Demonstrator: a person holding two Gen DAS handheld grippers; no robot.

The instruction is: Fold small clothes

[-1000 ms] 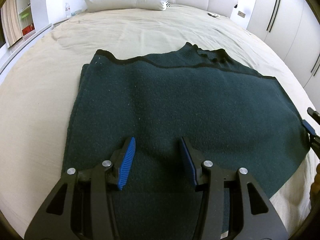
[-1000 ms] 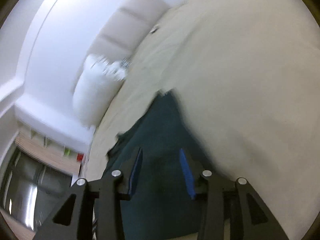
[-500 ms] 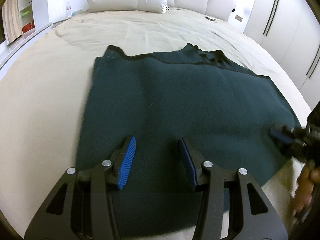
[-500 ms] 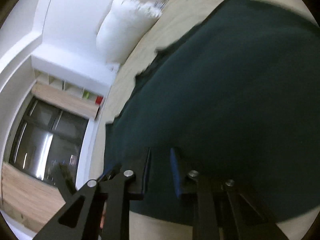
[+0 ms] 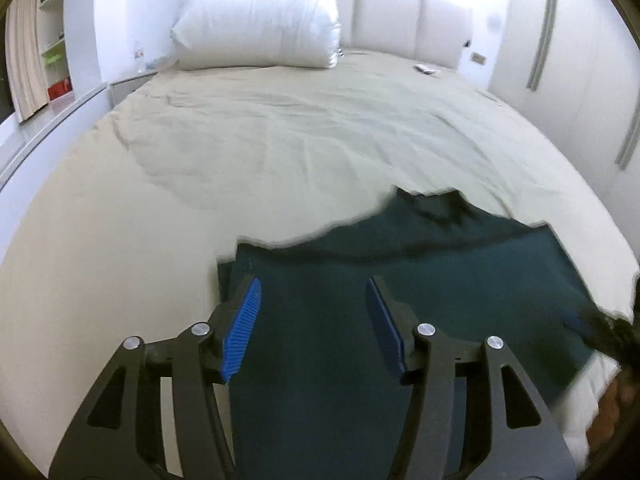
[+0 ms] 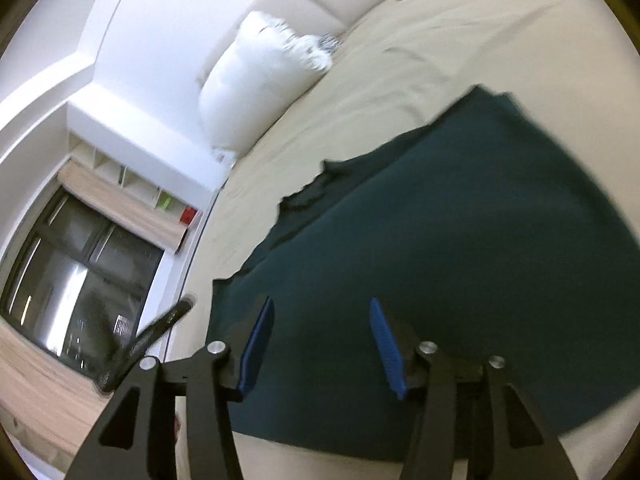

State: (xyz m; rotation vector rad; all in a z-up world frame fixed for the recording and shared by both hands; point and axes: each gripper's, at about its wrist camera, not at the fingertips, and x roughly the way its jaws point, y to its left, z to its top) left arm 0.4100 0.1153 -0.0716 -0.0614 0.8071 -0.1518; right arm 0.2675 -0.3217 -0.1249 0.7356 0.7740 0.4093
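A dark green knitted garment [image 5: 400, 280] lies flat on the beige bed [image 5: 280, 140], its black-trimmed neck at the far edge. My left gripper [image 5: 313, 284] hovers over the garment's left part. Its jaws are opening, with nothing pressed between the blue pads. In the right wrist view the same garment [image 6: 460, 240] fills the middle. My right gripper [image 6: 321, 304] hangs over its near edge with jaws opening, and the cloth lies loose below the pads. The right gripper shows blurred at the garment's right corner [image 5: 600, 328] in the left wrist view.
A white pillow [image 5: 260, 20] leans on the padded headboard. White wardrobe doors [image 5: 560, 40] run along the right. A small object [image 5: 426, 69] lies near the headboard. A dark window [image 6: 80, 260] and shelves stand beyond the bed's left side. A hand [image 5: 616, 400] shows at the lower right.
The left gripper has risen and drawn back, so the garment sits lower and smaller in its view. The right gripper's jaws narrowed over the garment's edge, then spread wide apart.
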